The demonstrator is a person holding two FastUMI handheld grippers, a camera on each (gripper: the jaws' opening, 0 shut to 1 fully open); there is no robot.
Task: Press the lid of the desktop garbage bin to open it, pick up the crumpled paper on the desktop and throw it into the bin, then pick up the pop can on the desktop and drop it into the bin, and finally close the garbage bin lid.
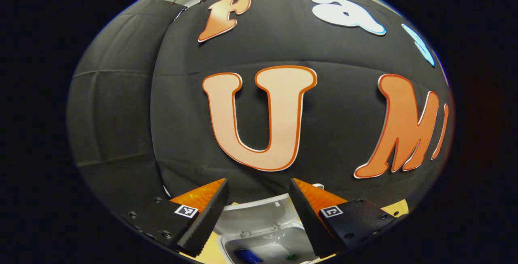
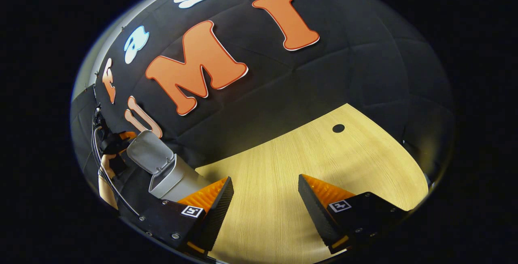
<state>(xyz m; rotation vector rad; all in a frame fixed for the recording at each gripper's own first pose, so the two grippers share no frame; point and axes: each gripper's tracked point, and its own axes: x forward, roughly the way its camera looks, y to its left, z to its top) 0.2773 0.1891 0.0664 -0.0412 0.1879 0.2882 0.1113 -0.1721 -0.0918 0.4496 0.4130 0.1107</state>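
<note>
The white garbage bin (image 2: pixel 172 177) stands at the tabletop's (image 2: pixel 315 162) back edge by the wall, lid (image 2: pixel 147 152) tipped up (something blue lies inside), beneath the left gripper (image 1: pixel 259 215), while the right gripper (image 2: pixel 265 207) hovers apart, both jaws spread, empty.

The garbage bin (image 2: pixel 170 175) looks like smooth, faintly glossy plastic, the desktop (image 2: pixel 307 162) matt wood grain, the wall (image 2: pixel 364 73) matt cloth.
</note>
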